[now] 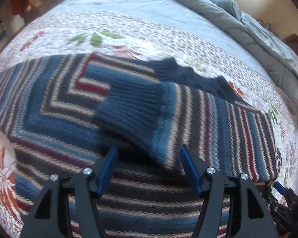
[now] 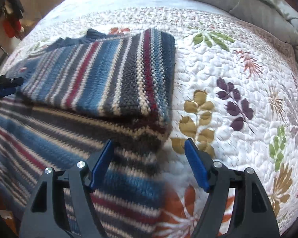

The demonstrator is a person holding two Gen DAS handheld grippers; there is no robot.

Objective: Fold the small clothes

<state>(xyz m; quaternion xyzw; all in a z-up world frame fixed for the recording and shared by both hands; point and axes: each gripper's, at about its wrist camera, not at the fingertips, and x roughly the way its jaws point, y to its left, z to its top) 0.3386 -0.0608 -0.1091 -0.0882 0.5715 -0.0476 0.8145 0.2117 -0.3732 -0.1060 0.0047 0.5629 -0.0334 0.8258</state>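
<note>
Where the striped sweater (image 1: pixel 129 107) runs past frame, left claw (image 1: pixel 148 152) released, right claw (image 2: pixel 149 146) released, both empty.

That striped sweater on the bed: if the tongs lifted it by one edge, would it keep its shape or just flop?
The striped sweater would probably flop: its folded layers drape softly over the quilt. The chunky knit suggests some weight. The coarse ribbed cuff looks grippy, unlikely to slip.
</note>
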